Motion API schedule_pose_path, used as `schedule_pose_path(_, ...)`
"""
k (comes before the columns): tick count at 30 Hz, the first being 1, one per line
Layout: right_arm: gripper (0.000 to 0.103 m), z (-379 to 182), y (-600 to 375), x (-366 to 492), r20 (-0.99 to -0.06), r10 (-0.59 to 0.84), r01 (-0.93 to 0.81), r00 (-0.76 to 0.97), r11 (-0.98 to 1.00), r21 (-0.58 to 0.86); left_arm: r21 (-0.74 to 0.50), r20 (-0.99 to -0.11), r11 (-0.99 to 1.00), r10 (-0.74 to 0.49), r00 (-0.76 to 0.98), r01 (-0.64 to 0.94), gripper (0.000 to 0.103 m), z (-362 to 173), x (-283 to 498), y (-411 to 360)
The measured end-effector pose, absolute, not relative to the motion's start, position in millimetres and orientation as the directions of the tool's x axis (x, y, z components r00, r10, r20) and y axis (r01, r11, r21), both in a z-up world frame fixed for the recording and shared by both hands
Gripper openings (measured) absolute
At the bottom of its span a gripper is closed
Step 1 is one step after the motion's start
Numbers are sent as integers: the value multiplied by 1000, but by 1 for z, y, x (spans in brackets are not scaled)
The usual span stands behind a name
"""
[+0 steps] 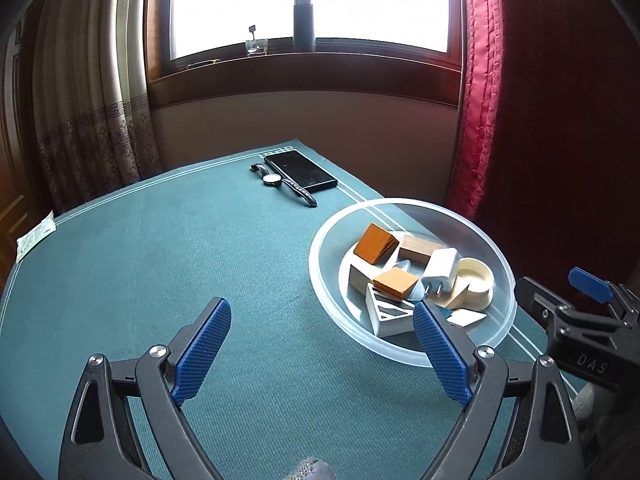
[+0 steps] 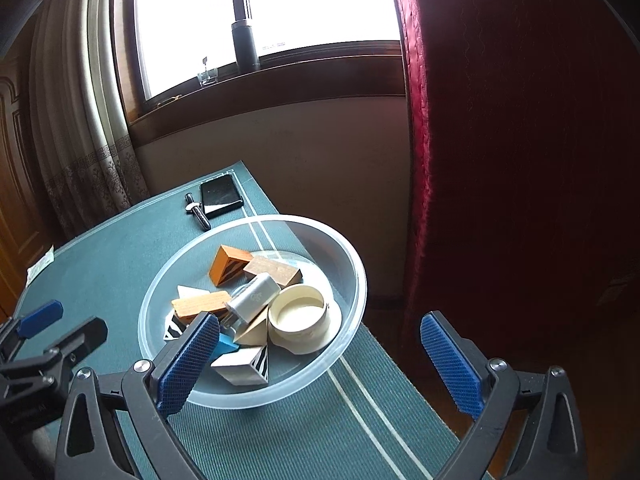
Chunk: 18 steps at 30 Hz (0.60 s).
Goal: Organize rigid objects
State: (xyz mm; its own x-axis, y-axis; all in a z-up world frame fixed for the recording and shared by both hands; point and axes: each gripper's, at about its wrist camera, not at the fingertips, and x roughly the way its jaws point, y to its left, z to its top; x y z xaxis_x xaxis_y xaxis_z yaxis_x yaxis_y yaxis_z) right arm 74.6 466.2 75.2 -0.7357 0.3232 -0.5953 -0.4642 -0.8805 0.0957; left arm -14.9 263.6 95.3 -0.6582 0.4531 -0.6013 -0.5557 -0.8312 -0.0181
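- So, left gripper [image 1: 322, 354], bottom of the left wrist view: jaws spread wide, nothing between them, only green mat under the gap. Its blue right pad [image 1: 438, 354] overlaps the bowl's near rim in the picture; contact can't be told.
- Right gripper [image 2: 320, 364], bottom of the right wrist view: jaws spread wide, holding nothing. Left pad [image 2: 188, 360] sits in front of the bowl's near-left rim, right pad hangs past the table edge over the floor.
- Each gripper shows in the other's view: right one at the lower right edge of the left view, left one at the lower left edge of the right view.
- Clear plastic bowl [image 1: 496, 252] rests on the green table mat [image 1: 140, 280], centre-right in the left view, mid-frame in the right view, near the mat's white border lines.
- Rigid objects are piled in the bowl: white charger plug [image 1: 440, 270] with prongs toward the camera, cream round ring [image 1: 476, 280] just beside it, orange block [image 1: 376, 244] at the far left of the pile, flat orange tile [image 1: 396, 283], plain wooden block [image 1: 420, 249] at the back, white block with black stripes [image 1: 390, 320] nearest.
- Small blue piece under the pile, mostly hidden.
- Farther, upper middle of the mat: black phone [image 1: 300, 170] lying flat, wristwatch [image 1: 274, 179] just beside it.
- Paper slip [image 1: 34, 238] at the left mat edge.
- Background: window sill with a small glass [image 1: 256, 46], dark pole [image 1: 304, 12], beige curtain left, red curtain [image 1: 480, 100] right.
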Motion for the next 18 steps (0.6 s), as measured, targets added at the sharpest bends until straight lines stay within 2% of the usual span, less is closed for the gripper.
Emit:
schedule_pose_path(4,103,69,449,81,-602,355,-450,-715,-893,8,42,-576,-857,400,-713,-514,99,100,-6,257)
schedule_pose_path(12,103,70,426,84,-570,382,-418,-727,-905,-73,103,-578,-885,318,-752,-453,101,96,-1,252)
schedule_pose_path(18,103,68,425,81,-576,385,-425,-721,-902,-71,156,-580,-879,287,-762,-450,102,86,3,259)
